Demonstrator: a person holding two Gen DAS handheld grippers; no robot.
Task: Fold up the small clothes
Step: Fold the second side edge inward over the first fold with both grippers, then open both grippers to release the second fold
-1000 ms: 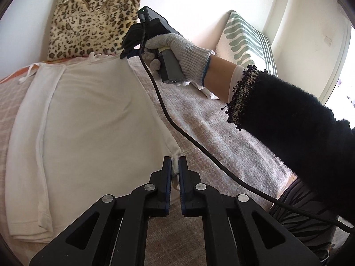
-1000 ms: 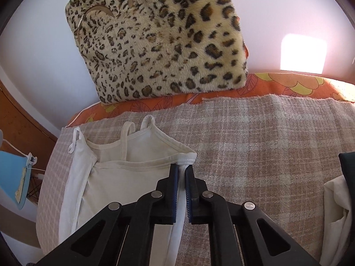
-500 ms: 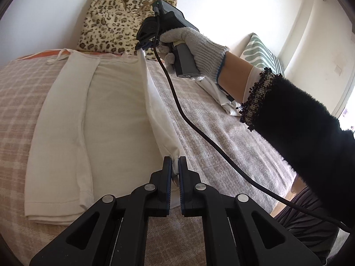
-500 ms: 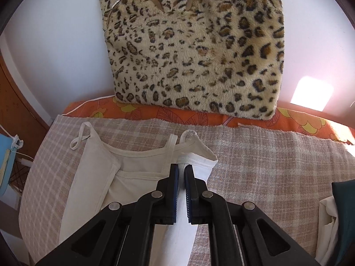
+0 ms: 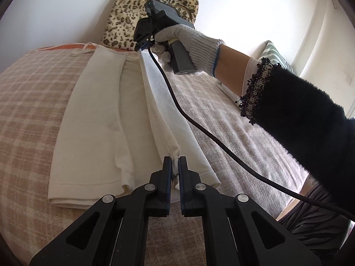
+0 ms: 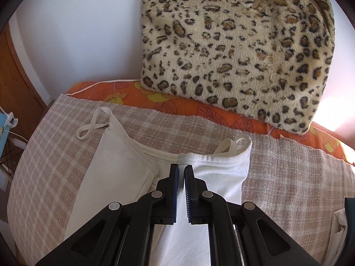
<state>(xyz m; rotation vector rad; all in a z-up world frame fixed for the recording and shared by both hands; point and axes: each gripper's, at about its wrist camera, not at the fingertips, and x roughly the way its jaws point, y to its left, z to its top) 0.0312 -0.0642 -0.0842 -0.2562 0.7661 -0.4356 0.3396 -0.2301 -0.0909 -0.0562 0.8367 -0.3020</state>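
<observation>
A cream strappy camisole [image 5: 95,119] lies lengthwise on a checked blanket [image 5: 28,93], its left side folded inward. My left gripper [image 5: 175,163] is shut on the hem corner of its right side. My right gripper [image 6: 181,170] is shut on the top edge of the camisole [image 6: 119,168] near the right strap [image 6: 233,144]; it shows at the far end in the left wrist view [image 5: 142,44]. Between the two grippers the right edge is lifted and pulled taut above the rest of the garment.
A leopard-print cushion [image 6: 237,51] leans on the wall behind an orange floral pillow edge [image 6: 177,104]. A striped green pillow [image 5: 277,59] lies at the right. More white clothes [image 6: 337,232] lie on the blanket at the right. A black cable [image 5: 199,122] hangs from the right gripper.
Both grippers have lifted the camisole's right edge and carried it leftward over the garment. The fold has grown and the edge is taut.
</observation>
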